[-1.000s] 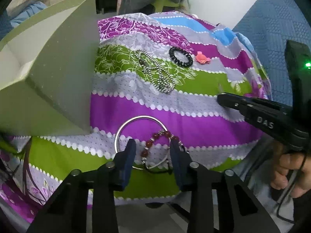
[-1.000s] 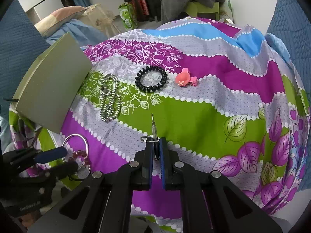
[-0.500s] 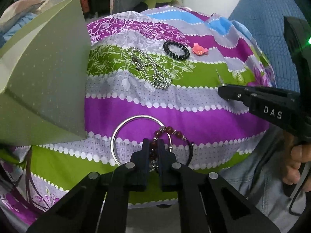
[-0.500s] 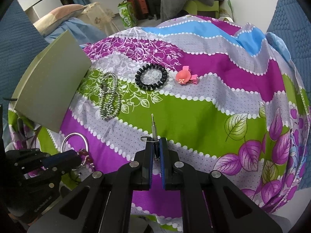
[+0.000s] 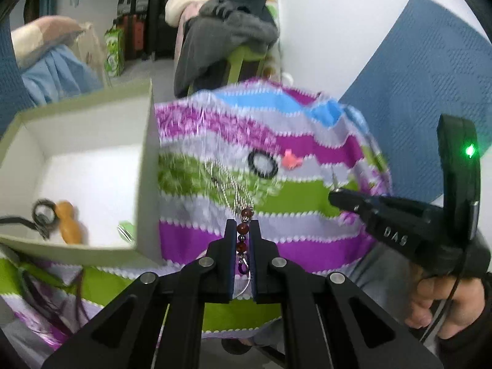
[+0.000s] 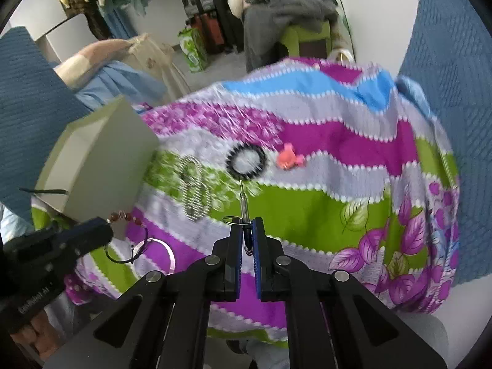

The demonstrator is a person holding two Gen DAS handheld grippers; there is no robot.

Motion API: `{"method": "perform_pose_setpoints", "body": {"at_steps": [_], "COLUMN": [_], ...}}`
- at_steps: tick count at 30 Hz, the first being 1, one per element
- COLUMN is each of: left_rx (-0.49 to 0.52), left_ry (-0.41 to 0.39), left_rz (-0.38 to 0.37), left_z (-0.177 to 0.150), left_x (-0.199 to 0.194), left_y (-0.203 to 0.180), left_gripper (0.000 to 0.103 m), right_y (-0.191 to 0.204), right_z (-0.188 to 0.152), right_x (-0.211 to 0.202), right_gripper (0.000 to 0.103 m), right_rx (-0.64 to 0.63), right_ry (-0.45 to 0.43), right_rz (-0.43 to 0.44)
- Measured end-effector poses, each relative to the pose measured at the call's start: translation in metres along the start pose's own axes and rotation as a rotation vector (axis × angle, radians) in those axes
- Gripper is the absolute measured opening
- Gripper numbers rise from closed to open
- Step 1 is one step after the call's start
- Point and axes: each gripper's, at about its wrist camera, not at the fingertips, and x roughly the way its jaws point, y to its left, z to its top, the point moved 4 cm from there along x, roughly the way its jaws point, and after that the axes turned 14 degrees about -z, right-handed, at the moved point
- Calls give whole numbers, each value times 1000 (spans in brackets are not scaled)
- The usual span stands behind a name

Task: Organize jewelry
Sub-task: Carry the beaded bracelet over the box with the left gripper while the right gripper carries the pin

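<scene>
Now both claws are clamped — left gripper [image 5: 242,240] on the beaded bracelet [image 5: 243,230], right gripper [image 6: 247,236] on a thin metal pin [image 6: 244,203].

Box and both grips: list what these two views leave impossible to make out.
- Box contents: the right wrist view shows only its outer wall; in the left wrist view the near wall cuts off the brown piece.
- Bead bracelet: the left hand-held gripper hides its lower part.
- Metal pin: its base sits hidden between the right hand-held gripper pads.
- Chain: motion blur smears its links.

Tablecloth [image 5: 276,129] pattern motion-blurred — silver chain [image 5: 233,184] indistinct.
</scene>
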Motion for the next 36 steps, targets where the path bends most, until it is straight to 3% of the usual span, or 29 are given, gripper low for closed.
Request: {"method": "perform_pose_setpoints", "body": {"at_steps": [11,18,27,36], "left_rx": [39,-8,-125,-167], "left_ry": [-133,-160,-122,-83], "left_rz": [25,68,107,94], "left_z": [55,68,48,27], "left_x": [-91,-126,-120,-100], "left_y": [7,54,135,168], "left_gripper": [5,6,6,6], "right_y": [46,96,184,216], "right_z": [48,80,73,49], "right_x": [-65,-83,-55,-15], "right_gripper": [5,5,5,5], "right_rx": [-34,-57,-152,-191], "right_ry": [-109,-148,-87,-11], "right_rz": [32,95,172,146]}}
